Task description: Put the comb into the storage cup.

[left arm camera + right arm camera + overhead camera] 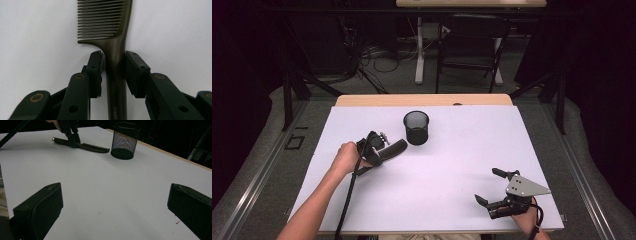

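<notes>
- Table [452, 200] with a white top lies below me in the high view; my left hand [346, 157] comes in from the lower left holding my left gripper [379, 152], which points toward the middle of the table with a dark comb [396, 148] in its jaws
- Just beyond the comb's far end stands a black mesh cup [416, 127], upright, near the far middle of the table; from here I cannot tell whether the comb touches it
- My right gripper [492, 186] sits near the table's lower right corner, well apart from the comb and the cup, its jaws spread wide with nothing between them, a grey three-cornered plate on top
- In the left gripper view my two black jaws clamp the comb [115, 65] by its handle, just below where the teeth begin; the teeth run up and away from me, and the white tabletop [37, 37] is behind it
- In the right gripper view my own jaws stand far apart at the bottom corners over bare white table [112, 202]; farther off the comb [92, 147] lies low along the tabletop, gripped near its middle by the left gripper [72, 138], with the mesh cup [124, 141] just beside its toothed end
</notes>
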Action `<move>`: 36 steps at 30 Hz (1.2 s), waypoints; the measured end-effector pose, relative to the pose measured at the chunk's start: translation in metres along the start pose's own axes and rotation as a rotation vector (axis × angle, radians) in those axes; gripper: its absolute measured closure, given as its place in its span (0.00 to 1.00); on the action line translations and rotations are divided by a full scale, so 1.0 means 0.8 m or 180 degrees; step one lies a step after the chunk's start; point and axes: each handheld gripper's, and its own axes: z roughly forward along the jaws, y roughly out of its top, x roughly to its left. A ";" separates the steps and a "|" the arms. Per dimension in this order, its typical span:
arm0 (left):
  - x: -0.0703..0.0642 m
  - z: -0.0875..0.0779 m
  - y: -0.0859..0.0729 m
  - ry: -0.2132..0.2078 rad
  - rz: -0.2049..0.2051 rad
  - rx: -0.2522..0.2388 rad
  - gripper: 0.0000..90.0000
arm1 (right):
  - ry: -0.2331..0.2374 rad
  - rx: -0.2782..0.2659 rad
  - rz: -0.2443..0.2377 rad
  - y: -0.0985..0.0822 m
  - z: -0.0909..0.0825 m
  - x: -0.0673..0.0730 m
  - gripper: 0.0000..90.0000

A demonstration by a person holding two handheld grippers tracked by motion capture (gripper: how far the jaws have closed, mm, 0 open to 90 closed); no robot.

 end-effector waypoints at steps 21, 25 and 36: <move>0.001 -0.016 -0.017 -0.0079 -0.0324 -0.0361 0.80 | -0.0029 -0.0006 0.0003 0.000 0.000 0.000 0.00; -0.001 -0.021 -0.023 -0.0113 -0.0348 -0.0502 0.80 | -0.0032 -0.0002 0.0002 0.000 0.000 0.000 0.00; -0.001 -0.026 -0.040 -0.0109 -0.0469 -0.0853 0.80 | -0.0046 0.0002 0.0004 0.000 0.000 -0.001 0.00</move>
